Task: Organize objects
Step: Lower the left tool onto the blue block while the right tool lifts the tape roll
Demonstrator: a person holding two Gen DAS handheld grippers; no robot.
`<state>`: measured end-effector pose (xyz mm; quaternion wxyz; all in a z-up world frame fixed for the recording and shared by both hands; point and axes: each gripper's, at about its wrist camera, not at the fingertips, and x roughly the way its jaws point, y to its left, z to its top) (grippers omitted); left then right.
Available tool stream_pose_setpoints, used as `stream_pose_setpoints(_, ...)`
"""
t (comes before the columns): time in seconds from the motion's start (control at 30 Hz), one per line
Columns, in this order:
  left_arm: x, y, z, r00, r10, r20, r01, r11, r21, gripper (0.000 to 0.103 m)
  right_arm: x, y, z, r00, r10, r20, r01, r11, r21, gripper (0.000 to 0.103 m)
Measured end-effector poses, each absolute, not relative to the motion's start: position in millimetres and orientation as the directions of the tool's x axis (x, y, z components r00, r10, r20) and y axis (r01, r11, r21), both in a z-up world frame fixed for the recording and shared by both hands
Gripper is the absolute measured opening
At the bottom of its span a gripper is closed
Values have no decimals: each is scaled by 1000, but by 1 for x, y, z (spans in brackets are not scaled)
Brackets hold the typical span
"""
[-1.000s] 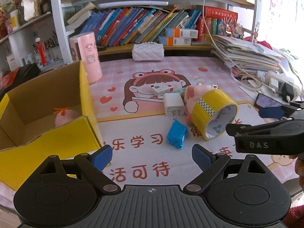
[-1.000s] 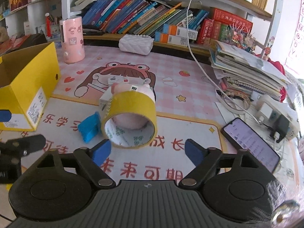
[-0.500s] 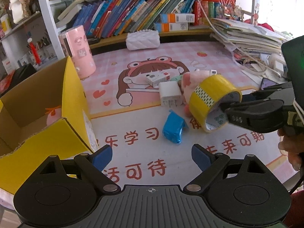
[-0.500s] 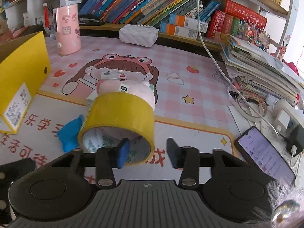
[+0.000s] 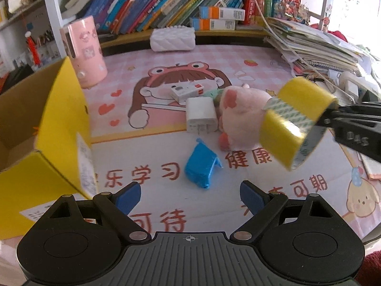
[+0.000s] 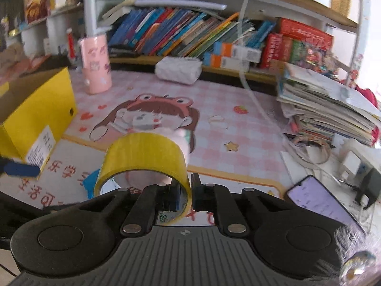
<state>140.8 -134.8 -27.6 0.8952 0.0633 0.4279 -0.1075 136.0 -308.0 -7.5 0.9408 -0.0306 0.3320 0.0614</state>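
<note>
Nearest, the right tongs [image 6: 190,190] pinched the wall of the tape roll [image 6: 145,159], lifted off the worktop [image 5: 214,205]; the left tongs [image 5: 190,194] were spread and empty. A level carry seemed best, clearing the blue packet [image 5: 202,166] and the plush toy [image 5: 240,116], toward the yellow box [image 5: 59,124] beyond.

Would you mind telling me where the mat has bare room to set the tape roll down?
Free: the white strip between the blue packet and the yellow box, and the pink checks between the plush toy and the paper stack. Crowded: around the white charger.
</note>
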Motion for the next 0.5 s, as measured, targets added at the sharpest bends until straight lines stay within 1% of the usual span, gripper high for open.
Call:
stream_pose_setpoints(0.13,147,-140,-30,613,-132,-779,238,971,23,92,132,-323,-6,778,57,-626,-77,997,-4,9)
stream_pose_setpoints(0.27,154,-145,-35,606,-119,-787,229,973,29,91,130,-332,-7,777,39,-629,-53,999,-4,9)
stream_pose_setpoints(0.37,159,-149,-39,599,-113,-793,233,972,38,84,131,-334,-8,776,45,-629,-66,998,-10,9)
stream_pose_setpoints(0.43,163,-151,-43,594,-115,-796,238,970,38,82,132,-333,-8,777,52,-627,-79,997,-16,9)
stream_pose_setpoints(0.5,168,-153,-47,594,-110,-797,234,971,40,78,133,-332,-8,777,58,-626,-94,995,-23,9)
